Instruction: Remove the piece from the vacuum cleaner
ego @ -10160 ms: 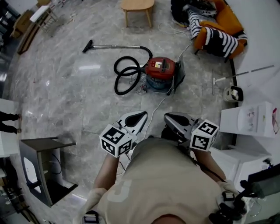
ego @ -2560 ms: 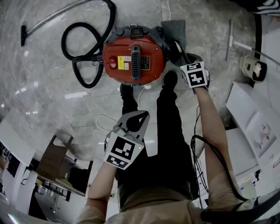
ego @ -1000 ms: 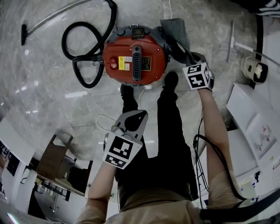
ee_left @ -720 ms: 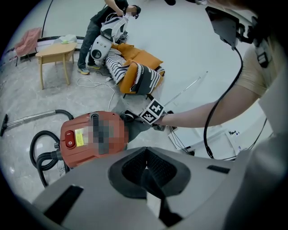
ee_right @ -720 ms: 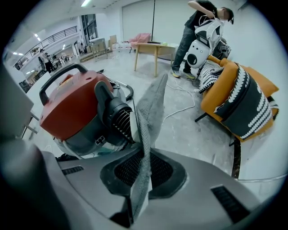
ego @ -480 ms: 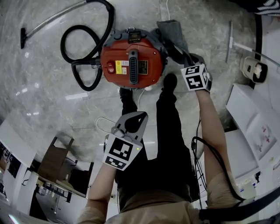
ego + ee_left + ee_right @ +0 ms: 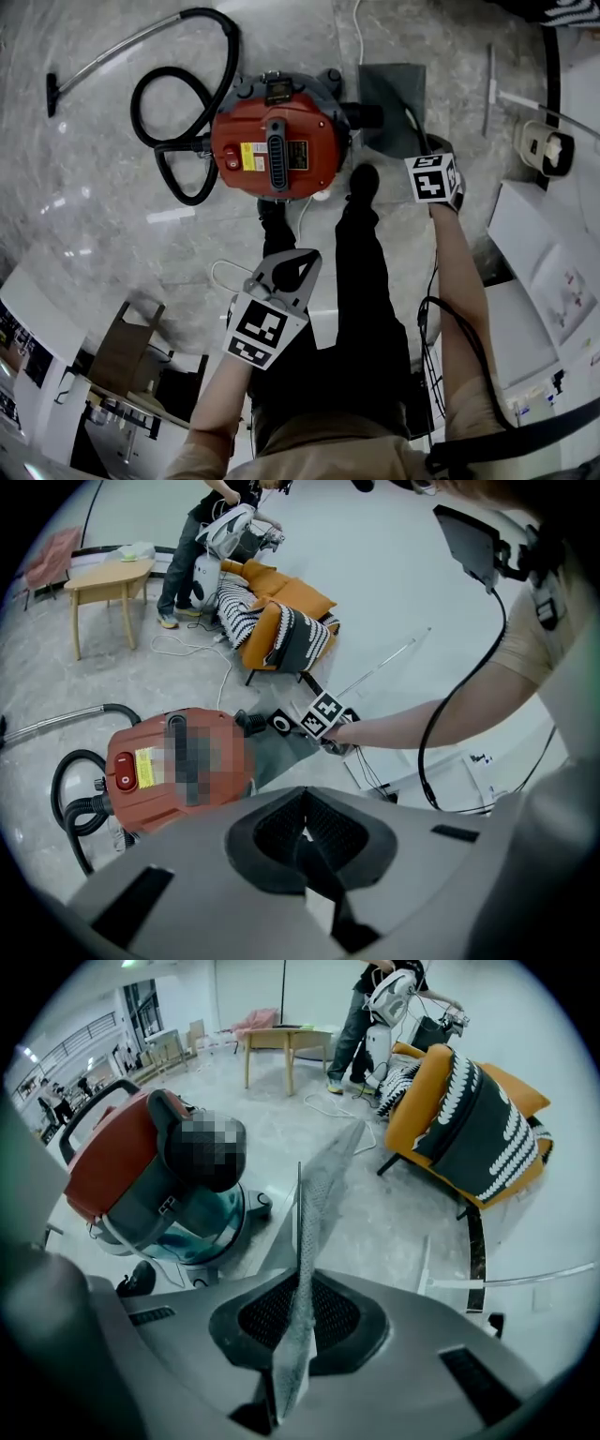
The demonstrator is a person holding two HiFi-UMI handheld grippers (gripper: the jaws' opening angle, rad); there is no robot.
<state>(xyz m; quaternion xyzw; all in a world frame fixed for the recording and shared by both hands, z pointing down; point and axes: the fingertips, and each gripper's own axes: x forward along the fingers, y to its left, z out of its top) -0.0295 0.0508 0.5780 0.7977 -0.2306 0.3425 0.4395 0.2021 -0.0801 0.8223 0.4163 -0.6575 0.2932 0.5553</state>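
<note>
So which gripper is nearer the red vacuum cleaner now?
Right. The right gripper is close beside the vacuum cleaner, shut on the grey piece; the left gripper hangs back above the person's legs, shut, empty.

In the right gripper view the flat grey mesh piece (image 7: 314,1194) stands edge-on between the jaws of the right gripper (image 7: 298,1283), and its lower end vanishes inside the gripper's body. In the head view that gripper's marker cube covers the jaws and the piece's near corner. A blurred patch hides part of the top of the round red vacuum cleaner (image 7: 127,735) in both gripper views. Its yellow label (image 7: 251,155) is too small to read. The body of the left gripper (image 7: 302,832) hides the lower loop of the black hose (image 7: 80,808).
</note>
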